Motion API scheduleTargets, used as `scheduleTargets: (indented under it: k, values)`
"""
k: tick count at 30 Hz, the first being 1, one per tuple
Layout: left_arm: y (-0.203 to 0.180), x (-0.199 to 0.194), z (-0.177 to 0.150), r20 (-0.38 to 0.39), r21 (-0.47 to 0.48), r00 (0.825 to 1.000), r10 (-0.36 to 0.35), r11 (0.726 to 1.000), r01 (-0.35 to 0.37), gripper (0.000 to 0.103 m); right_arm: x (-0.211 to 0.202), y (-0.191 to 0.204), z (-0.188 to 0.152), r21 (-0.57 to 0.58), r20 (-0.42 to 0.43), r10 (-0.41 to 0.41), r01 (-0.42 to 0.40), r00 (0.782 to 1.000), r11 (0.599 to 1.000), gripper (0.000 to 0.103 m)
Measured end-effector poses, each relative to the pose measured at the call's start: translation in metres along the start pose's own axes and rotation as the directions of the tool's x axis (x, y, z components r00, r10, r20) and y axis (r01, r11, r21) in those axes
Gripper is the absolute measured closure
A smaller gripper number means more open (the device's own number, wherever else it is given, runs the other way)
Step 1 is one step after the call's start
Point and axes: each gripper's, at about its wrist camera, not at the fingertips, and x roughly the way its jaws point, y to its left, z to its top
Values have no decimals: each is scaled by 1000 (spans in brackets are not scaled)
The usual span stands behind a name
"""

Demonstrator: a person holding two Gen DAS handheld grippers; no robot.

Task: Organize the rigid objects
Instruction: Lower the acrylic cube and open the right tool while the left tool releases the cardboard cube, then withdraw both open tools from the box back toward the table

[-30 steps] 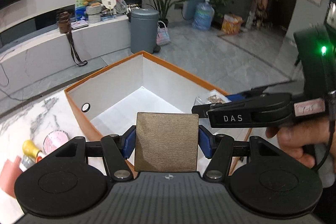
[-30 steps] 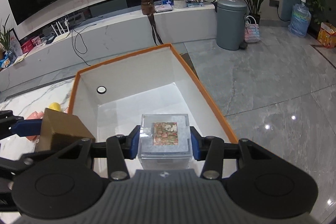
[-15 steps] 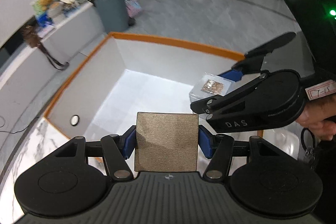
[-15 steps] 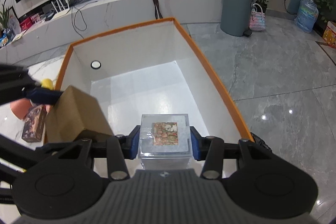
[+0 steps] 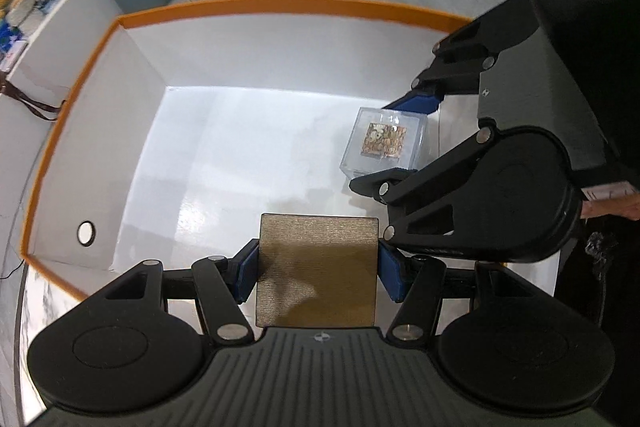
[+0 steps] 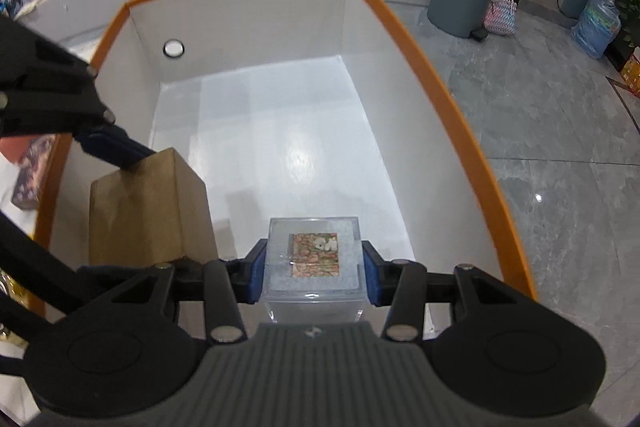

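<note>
The left gripper (image 5: 318, 269) has its blue pads pressed on the two side faces of a tan, fabric-textured box (image 5: 318, 267), jaws closed to the box's width. In the right wrist view the box (image 6: 148, 207) stands taller than it is wide, its long axis running roughly along the gripper's fingers and down toward the bin floor, slightly tilted. The right gripper (image 6: 314, 267) clamps a clear plastic cube (image 6: 314, 255) between its pads the same way; a patterned picture card inside it faces up at the camera. The cube looks about equal on all sides, so it has no clear long axis

Both grippers point steeply down into a large white storage box with an orange rim (image 5: 280, 5), the tan box at the near left, the cube (image 5: 384, 143) at the near right. Whether either touches the floor cannot be told. The white floor beyond them is glossy, and one side wall has a small round hole (image 6: 173, 48)

A hand (image 5: 624, 205) shows at the right edge behind the right gripper
</note>
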Motion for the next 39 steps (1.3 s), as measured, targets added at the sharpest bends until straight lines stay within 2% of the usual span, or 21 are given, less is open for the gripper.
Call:
scheduleTargets:
  k: [5,13,16,20,33,39]
  values:
    - [-5,13,1,-69,49,997,-36,998,40,34,6,5,-3,-36,-46,-10,9,999,999,56]
    - [0,29,-3,-120,75,992,-47,996,57,34,7,2,-2,-36,-68,9,-12,998,999,54]
    - [1,31,-2,-128,76,991,-46,995,56,32,7,2,-1,-36,-68,19,-21,998,999,49]
    - [1,24,1,-106,59,994,-38,997,44,27,4,-4,1,-30,-49,28,-29,998,999,47]
    - [9,-13,-4,-21,38,1000,20,999,-19,27,-18,-12,2,50,81,-9,5,997,999,46]
    - [15,-44,-16,74,0,997,24,1000,-24,27,-37,-5,3,49,168,-29,21,985,999,46]
